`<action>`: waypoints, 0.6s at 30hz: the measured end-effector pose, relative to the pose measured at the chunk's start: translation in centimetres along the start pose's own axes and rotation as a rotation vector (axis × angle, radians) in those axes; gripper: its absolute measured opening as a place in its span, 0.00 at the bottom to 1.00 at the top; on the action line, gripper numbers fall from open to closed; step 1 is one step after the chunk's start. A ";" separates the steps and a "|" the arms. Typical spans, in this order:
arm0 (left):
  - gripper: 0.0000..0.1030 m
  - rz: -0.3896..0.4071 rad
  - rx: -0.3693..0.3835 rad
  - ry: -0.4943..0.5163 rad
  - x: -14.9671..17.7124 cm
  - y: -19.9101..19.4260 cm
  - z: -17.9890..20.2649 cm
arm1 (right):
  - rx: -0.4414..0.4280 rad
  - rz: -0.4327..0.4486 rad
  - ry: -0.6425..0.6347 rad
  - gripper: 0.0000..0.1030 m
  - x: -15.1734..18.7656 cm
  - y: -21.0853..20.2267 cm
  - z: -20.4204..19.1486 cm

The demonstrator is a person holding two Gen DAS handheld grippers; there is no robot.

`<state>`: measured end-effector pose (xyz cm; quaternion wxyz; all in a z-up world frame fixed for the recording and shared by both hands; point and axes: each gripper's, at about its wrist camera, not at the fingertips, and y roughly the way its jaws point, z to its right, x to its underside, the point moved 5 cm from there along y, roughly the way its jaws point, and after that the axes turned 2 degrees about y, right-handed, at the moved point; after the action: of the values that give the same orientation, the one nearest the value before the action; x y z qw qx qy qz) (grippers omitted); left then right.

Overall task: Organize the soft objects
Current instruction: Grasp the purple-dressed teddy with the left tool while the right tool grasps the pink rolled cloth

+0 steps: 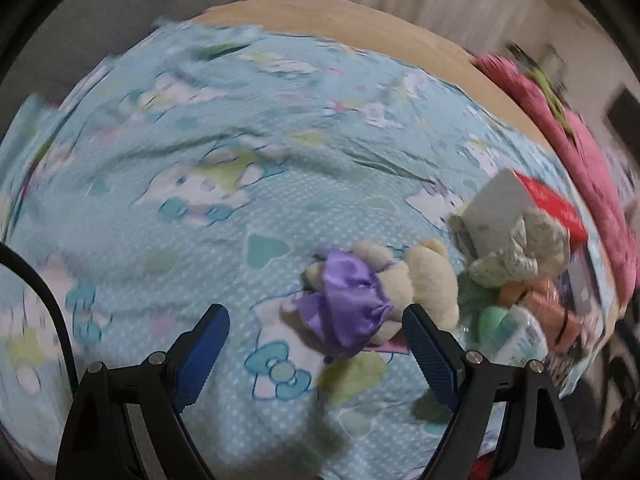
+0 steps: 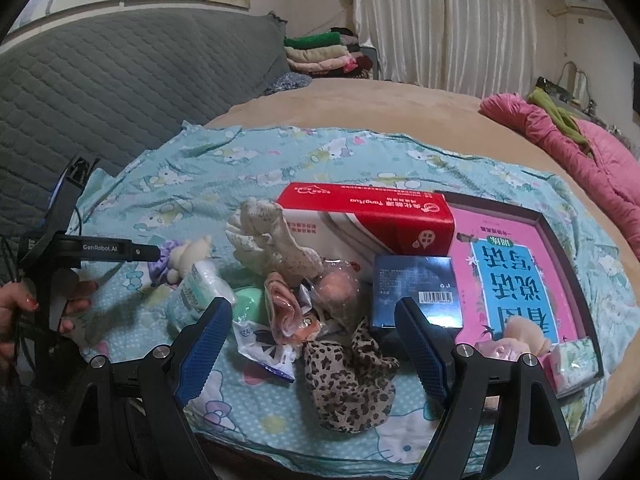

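Both tongs stand with their blue pads wide apart and nothing between them. Left tongs (image 1: 316, 320) hover low over the pale blue cartoon-print sheet (image 1: 200, 200) on the bed, and the cream plush bear in a purple satin dress (image 1: 356, 300) lies just ahead of the right-hand pad, lower centre-right of the left wrist view, which is blurred. Beyond it, at the right of that frame, sits the heap of soft things beside a red and white carton (image 1: 516, 200).

Right tongs (image 2: 314, 312) point at that same heap from the other side. A leopard-print cloth (image 2: 348, 380) lies closest, low in the frame between the pads. Above it are a pink fabric piece (image 2: 284, 312), a cream lace-like knitted item (image 2: 272, 236) leaning against the red and white carton (image 2: 368, 216), a mint green object (image 2: 248, 300) and a wrapped white pack (image 2: 196, 292). A dark blue box (image 2: 416, 292) stands just right of centre, touching the edge of a dark tray (image 2: 560, 236) that holds a pink book (image 2: 516, 272). At the left edge of this frame, a hand (image 2: 24, 312) with red nails grips the other tool.
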<state>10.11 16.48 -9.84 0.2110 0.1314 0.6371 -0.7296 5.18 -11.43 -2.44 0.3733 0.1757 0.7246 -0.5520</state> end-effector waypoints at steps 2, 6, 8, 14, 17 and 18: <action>0.85 -0.002 -0.014 0.109 -0.4 0.2 1.4 | -0.002 -0.004 0.004 0.82 0.0 0.1 0.1; 0.85 -0.025 -0.039 0.293 -0.6 1.0 3.5 | 0.000 -0.005 0.009 0.82 -0.1 0.2 0.3; 0.85 -0.054 -0.032 0.350 -0.5 1.9 4.2 | -0.002 -0.007 0.011 0.82 -0.2 0.4 0.3; 0.86 -0.111 -0.011 0.412 0.0 4.0 5.3 | -0.027 -0.038 -0.006 0.82 -0.8 1.9 -0.4; 0.86 -0.114 0.012 0.417 0.0 4.5 5.6 | -0.002 -0.080 -0.094 0.82 -0.6 3.6 -1.4; 0.87 -0.111 0.018 0.419 0.0 4.7 5.7 | 0.003 -0.088 -0.118 0.82 -0.5 4.1 -1.6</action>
<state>12.79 10.43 -13.03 0.0322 0.2467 0.6668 -0.7025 7.68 -8.49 -4.67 0.3905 0.1113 0.7074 -0.5785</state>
